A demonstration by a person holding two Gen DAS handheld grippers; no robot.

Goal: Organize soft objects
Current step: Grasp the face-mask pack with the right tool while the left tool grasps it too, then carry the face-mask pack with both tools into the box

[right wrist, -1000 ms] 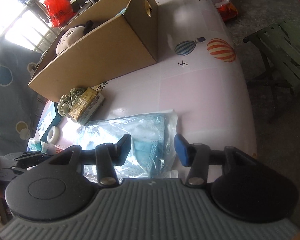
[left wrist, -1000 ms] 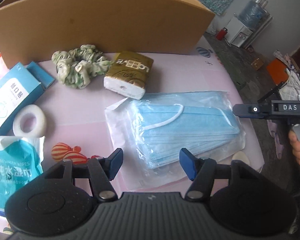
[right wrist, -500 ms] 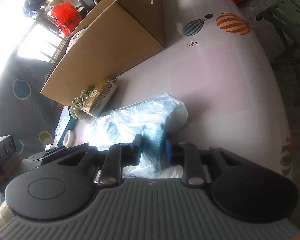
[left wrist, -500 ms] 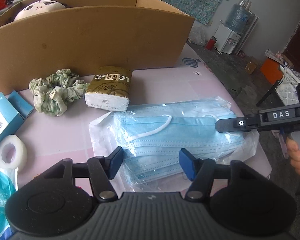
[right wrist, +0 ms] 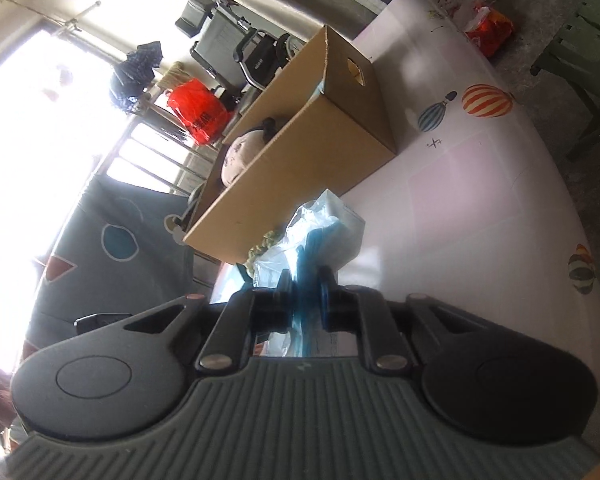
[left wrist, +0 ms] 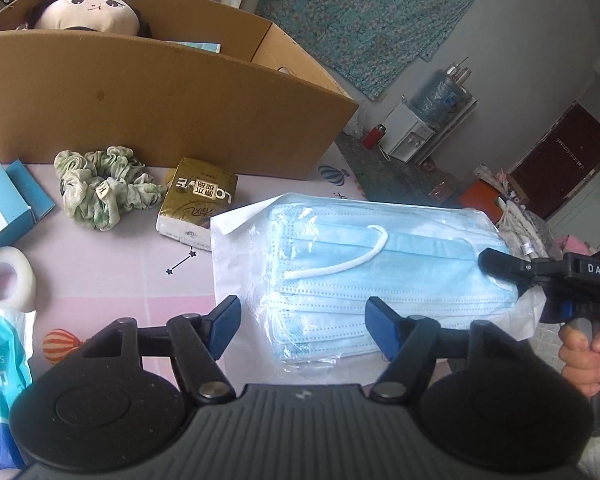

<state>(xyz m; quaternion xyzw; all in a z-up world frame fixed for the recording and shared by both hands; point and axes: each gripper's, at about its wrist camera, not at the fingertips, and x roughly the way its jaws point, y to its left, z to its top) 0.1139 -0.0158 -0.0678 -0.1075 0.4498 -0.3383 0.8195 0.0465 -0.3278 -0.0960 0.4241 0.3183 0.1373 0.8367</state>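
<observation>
Several pale blue face masks sit stacked in a clear plastic bag (left wrist: 364,264), one white ear loop showing. The right gripper (right wrist: 305,298) clamps the bag's end above the pink table (left wrist: 112,276), before the cardboard box (left wrist: 152,100). The left gripper (left wrist: 302,328) hangs spread wide near it, holding nothing.

A patterned teal cloth (left wrist: 364,20) hangs on the grey wall. Below it, a water dispenser (left wrist: 414,132) carries a blue bottle (left wrist: 440,96), with a red flask (left wrist: 374,136) on the floor just beside it. A dark brown cabinet (left wrist: 564,160) stands farther right, an orange box (left wrist: 480,196) near its foot. By the bright window, a red plastic bag (right wrist: 198,110) hangs near a folded wheelchair (right wrist: 256,56). A green wooden chair (right wrist: 580,64) stands beyond the bench (right wrist: 480,184) edge.
</observation>
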